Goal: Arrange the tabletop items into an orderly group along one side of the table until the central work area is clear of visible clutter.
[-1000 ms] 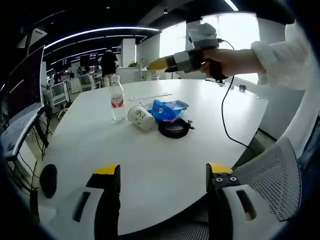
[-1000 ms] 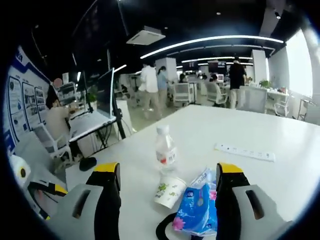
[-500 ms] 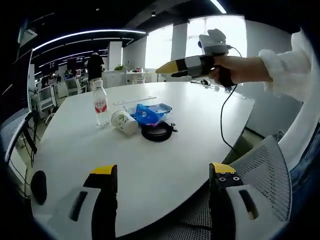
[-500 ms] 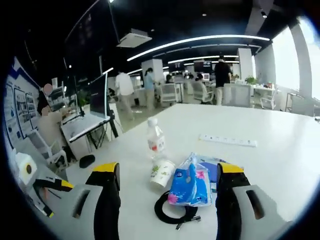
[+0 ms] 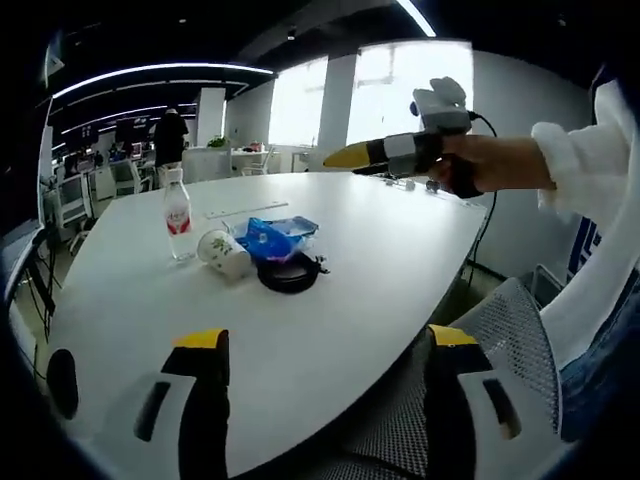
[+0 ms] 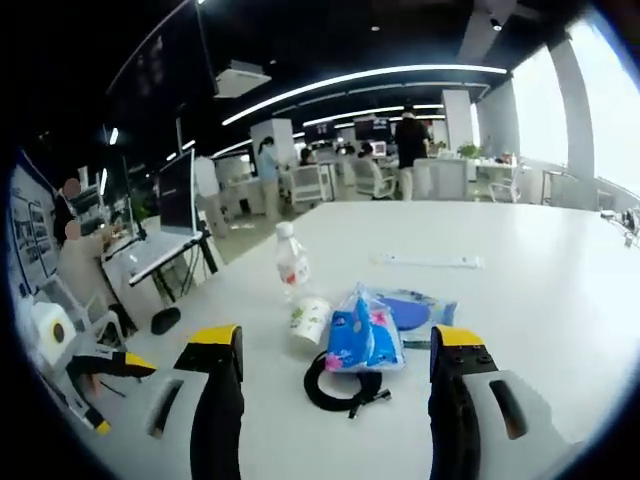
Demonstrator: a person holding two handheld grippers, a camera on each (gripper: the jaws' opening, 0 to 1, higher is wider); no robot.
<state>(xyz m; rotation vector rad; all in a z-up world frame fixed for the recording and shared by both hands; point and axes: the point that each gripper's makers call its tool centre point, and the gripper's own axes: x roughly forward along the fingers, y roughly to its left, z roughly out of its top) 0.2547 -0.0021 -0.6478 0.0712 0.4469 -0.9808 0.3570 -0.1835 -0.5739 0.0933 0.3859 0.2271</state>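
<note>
One bottle, one paper cup, one blue packet and one black cable coil lay clustered ahead of the right gripper, its jaws wide apart and empty, like the left gripper.

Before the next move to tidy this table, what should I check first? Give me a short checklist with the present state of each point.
1. Left hand-held gripper open and holding nothing: ok.
2. Right hand-held gripper open and holding nothing: ok.
3. Clear plastic water bottle with red label upright: ok.
4. White paper cup with green print upright: not ok, it lies tipped.
5. Central area of white round table free of clutter: not ok; blue tissue pack and black coiled cable lie there.
6. Cup empty: cannot tell.
</note>
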